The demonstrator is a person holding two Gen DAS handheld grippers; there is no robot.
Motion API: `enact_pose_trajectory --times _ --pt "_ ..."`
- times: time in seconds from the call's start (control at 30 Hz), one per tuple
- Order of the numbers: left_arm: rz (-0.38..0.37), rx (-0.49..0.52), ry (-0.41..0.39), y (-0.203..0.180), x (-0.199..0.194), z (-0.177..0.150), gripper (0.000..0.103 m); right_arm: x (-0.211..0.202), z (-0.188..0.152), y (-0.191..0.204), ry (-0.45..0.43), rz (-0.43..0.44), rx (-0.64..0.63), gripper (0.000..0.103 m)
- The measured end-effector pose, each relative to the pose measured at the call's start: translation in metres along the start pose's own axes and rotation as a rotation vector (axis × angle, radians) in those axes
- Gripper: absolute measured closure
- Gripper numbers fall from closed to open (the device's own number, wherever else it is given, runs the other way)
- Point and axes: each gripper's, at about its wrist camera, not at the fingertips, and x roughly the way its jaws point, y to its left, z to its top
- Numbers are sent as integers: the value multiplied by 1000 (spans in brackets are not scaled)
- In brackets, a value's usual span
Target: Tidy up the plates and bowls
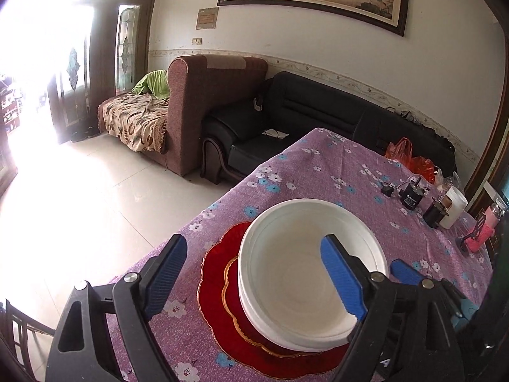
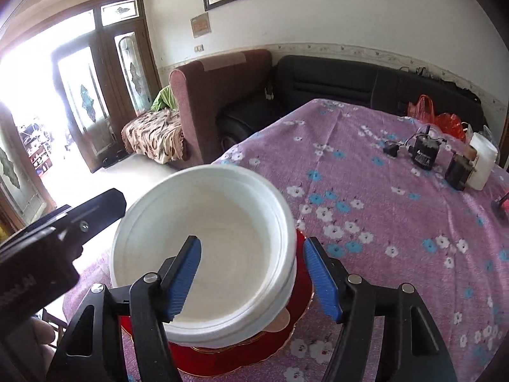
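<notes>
A stack of white bowls [image 1: 305, 273] sits on red scalloped plates [image 1: 222, 312] with gold rims, near the table's left edge. My left gripper [image 1: 254, 280] is open, its jaws straddling the bowls' left rim, one finger inside the top bowl. In the right wrist view the white bowls [image 2: 206, 242] rest on the red plates [image 2: 222, 356]. My right gripper [image 2: 251, 283] is open around the bowls' right rim, its left finger over the bowl's inside. The left gripper's body shows at the left there.
The table wears a purple flowered cloth [image 2: 381, 222]. At its far right stand a white jar [image 2: 483, 162], small black devices with a cable [image 2: 423, 152], red plastic bags [image 2: 445, 121] and a pink item [image 1: 480, 232]. Sofas stand beyond the table; a chair back shows at lower left.
</notes>
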Motion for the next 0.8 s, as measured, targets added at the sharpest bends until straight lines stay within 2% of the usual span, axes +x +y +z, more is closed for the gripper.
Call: enact_pose_trajectory --times 0.13,0.23,0.37,0.8 --pt "10 18 -9 -6 -5 -1 17 -10 -1 -11 -12 -4 32 29" --pt "27 31 -23 -13 -10 -4 11 -18 -6 -21 -14 -10 59 29" --pt "46 57 -42 -24 -16 -9 9 -27 -16 -33 -13 -20 82 29" --pt "55 194 -43 -79 -27 -38 7 -60 -44 -48 -44 -59 63 25"
